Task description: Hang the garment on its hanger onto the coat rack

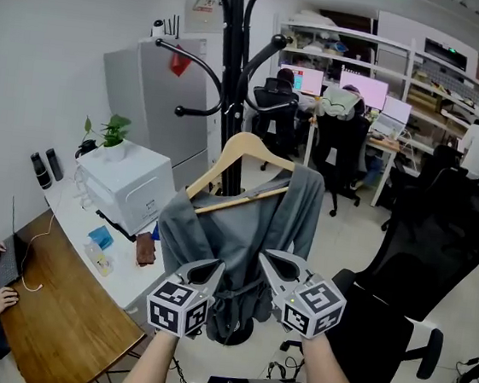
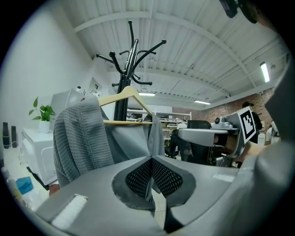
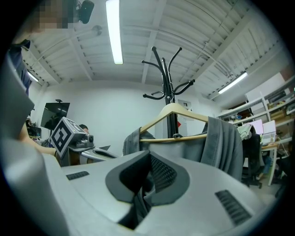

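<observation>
White cabinet [image 1: 129, 184] crowded the left. Left gripper [image 1: 214, 267] pinched the garment [image 1: 209, 234] hem, right gripper [image 1: 268, 257] pinched it too. The garment hung on its hanger [image 1: 244, 154] just before the coat rack [image 1: 230, 56] pole. Office chair [image 1: 415, 275] sat close right.

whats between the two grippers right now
The grey garment: its lower folds hang between the left gripper and the right gripper, each shut on a fold of it. The head view shows this.
</observation>
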A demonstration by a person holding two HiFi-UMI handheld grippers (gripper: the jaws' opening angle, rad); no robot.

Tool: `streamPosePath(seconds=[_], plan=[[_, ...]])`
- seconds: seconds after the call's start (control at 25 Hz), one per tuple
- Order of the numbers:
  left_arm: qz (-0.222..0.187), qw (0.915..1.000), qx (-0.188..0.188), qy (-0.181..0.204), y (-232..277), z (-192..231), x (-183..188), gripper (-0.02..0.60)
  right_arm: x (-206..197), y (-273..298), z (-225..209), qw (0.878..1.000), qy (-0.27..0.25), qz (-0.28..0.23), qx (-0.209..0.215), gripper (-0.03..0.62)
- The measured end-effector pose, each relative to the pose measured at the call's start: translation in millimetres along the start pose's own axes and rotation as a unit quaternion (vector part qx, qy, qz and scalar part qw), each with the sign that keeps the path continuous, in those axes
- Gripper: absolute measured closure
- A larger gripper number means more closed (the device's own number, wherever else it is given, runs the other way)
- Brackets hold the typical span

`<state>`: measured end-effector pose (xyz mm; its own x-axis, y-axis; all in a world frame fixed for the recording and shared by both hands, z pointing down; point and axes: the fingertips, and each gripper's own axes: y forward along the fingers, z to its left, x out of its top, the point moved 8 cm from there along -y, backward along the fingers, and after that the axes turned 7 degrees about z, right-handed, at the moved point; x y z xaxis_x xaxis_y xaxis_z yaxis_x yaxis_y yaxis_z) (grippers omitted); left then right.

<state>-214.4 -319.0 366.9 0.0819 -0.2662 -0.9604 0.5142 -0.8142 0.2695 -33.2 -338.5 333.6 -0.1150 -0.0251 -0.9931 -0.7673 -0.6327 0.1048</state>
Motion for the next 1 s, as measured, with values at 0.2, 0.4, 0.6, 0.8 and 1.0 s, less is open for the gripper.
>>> streamPosePath(seconds=[0.2,0.4,0.6,0.8,1.0], plan=[[0.005,1.0000,-0.002,0.000,1.2,1.1,-0.6,0.580,-0.5,2.3,1.7,1.000,-0.003,0.003,0.002,0.594],[0.006,1.0000,-0.005,0.001,3.3,1.3,0.2,0.580,0.5,4.2,1.1,1.000,-0.008,0.006,0.003,0.592],[0.010,0.9999,-0.009,0.005,6.3,0.2,1.6,0.580,-0.2,5.3,0.3,1.000,-0.009,0.010,0.003,0.594],[0.014,0.9998,-0.012,0.007,10.2,-1.0,1.9,0.580,-1.3,6.3,-1.1,1.000,-0.009,0.014,0.003,0.594],[0.018,0.9997,-0.014,0.011,14.0,-1.6,1.8,0.580,-3.5,7.6,-3.5,1.000,-0.009,0.017,0.001,0.594]])
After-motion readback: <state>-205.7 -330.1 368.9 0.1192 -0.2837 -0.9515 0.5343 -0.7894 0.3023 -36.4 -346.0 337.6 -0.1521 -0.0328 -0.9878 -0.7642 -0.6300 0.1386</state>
